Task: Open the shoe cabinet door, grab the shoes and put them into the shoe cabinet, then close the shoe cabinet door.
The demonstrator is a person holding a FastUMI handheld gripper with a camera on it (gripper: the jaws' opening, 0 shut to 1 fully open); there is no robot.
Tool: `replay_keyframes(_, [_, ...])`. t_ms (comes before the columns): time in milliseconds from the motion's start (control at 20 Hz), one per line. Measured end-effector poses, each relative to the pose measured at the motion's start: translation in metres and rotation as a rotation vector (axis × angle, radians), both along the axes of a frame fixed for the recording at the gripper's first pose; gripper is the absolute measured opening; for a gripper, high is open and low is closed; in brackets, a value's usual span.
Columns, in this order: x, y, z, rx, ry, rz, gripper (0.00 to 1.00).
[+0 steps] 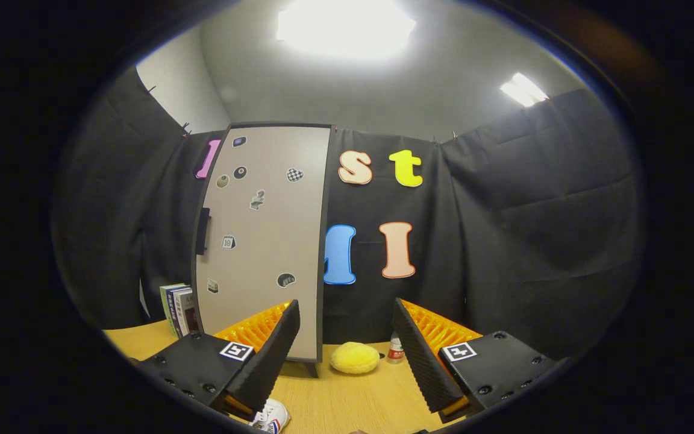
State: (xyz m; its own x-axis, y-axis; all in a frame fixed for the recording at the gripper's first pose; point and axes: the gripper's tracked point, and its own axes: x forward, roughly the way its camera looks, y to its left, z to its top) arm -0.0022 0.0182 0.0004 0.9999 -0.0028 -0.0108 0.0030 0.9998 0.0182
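Tall grey shoe cabinet (262, 241) with black edging and stickers on its door stands shut on the light wooden table (347, 404), beyond your left finger.
Your gripper (347, 355) is released, fingers spread wide, nothing between them. White sneaker (271, 417) with red-blue stripes lies just under the left finger (268, 361). Yellow fluffy slipper (355, 358) and a small clear bottle (394, 348) sit ahead between the fingers; books (177, 308) stand left of the cabinet.
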Motion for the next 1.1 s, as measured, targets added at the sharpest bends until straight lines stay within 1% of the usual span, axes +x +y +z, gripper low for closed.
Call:
replay_keyframes(250, [0.013,0.018,0.007,0.024,0.004,0.014,0.98])
replay_keyframes(500, [0.043,0.051,0.036,0.056,-0.018,0.070,0.98])
replay_keyframes(650, [0.065,0.080,0.053,0.064,-0.036,0.118,0.98])
replay_keyframes(800, [0.086,0.113,0.064,0.066,-0.031,0.174,0.98])
replay_keyframes(1100, [0.124,0.184,0.085,0.067,-0.048,0.262,0.98])
